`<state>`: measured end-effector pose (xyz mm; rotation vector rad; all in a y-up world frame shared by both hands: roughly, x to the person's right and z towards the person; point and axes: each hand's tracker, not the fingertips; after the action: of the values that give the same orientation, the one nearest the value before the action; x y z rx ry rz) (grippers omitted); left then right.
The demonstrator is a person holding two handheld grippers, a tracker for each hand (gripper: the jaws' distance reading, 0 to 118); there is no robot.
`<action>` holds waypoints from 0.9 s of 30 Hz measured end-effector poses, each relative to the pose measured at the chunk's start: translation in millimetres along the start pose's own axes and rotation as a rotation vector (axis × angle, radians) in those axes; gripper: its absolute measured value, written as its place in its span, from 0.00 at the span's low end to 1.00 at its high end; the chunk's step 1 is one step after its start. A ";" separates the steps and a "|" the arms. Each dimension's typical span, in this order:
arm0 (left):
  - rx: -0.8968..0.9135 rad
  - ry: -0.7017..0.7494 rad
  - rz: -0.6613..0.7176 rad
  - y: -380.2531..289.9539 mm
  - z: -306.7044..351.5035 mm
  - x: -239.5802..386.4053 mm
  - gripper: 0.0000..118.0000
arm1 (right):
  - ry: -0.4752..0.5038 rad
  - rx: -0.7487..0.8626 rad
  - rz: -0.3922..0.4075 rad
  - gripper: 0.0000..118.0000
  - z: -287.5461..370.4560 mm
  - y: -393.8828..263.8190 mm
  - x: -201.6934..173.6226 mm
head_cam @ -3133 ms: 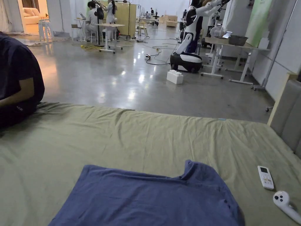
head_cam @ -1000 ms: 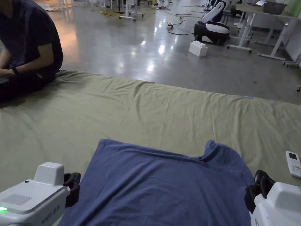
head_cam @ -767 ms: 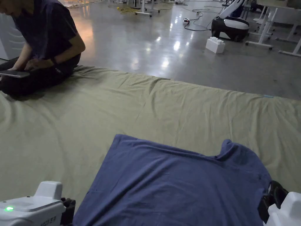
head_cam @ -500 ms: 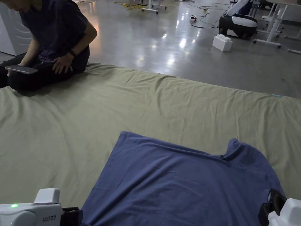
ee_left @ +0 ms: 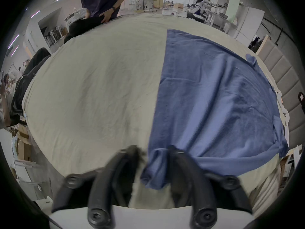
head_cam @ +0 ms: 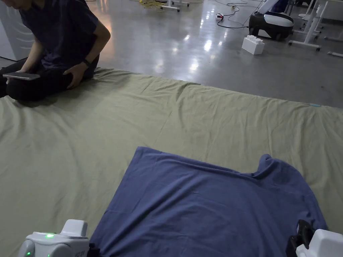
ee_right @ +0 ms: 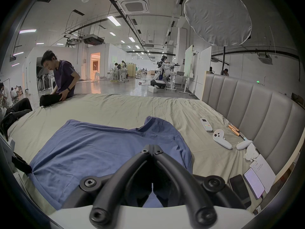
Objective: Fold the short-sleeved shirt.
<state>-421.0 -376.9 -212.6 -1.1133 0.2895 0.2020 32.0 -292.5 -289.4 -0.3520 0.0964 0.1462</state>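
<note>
A blue short-sleeved shirt [head_cam: 207, 207] is spread flat on the bed [head_cam: 100, 140]. At the shirt's near corner, the left gripper [ee_left: 153, 163] is held with jaws spread around bunched fabric; above the shirt, the right gripper [ee_right: 151, 148] is seen with jaws pressed together.
</note>
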 end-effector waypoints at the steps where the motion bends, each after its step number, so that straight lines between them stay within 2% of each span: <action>1: -0.001 -0.020 -0.012 1.3 2.1 0.6 0.07 | 0.000 -0.001 0.000 0.00 1.1 -0.9 0.3; 5: -0.011 -0.040 -0.034 4.5 3.4 -0.3 0.06 | 0.006 -0.013 -0.007 0.00 8.2 -3.9 12.6; 9: 0.029 -0.081 0.001 6.5 23.0 -9.3 0.05 | -0.023 -0.056 -0.041 0.00 22.1 -5.1 43.3; 13: 0.060 -0.103 0.018 7.8 38.2 -14.2 0.05 | -0.045 -0.237 -0.099 0.02 26.4 -20.8 80.6; 14: 0.065 -0.104 0.017 8.0 40.8 -14.9 0.05 | -0.057 -0.281 -0.119 0.05 27.8 -27.9 89.2; 18: 0.074 -0.105 0.021 9.0 42.1 -15.9 0.05 | -0.077 -0.490 -0.097 0.49 29.9 -61.1 111.7; 19: 0.070 -0.105 0.020 8.8 41.2 -15.9 0.05 | -0.077 -0.527 -0.103 0.53 30.7 -71.2 114.9; 23: 0.058 -0.100 0.017 6.9 35.7 -14.3 0.05 | -0.064 -0.661 -0.136 0.56 27.2 -102.6 119.3; 27: 0.050 -0.094 0.013 5.9 31.4 -14.6 0.05 | -0.060 -0.688 -0.167 0.56 12.4 -123.5 116.2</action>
<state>-432.5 -346.2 -199.9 -1.0489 0.2168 0.2571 167.0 -388.2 -250.2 -1.0384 -0.0473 0.0191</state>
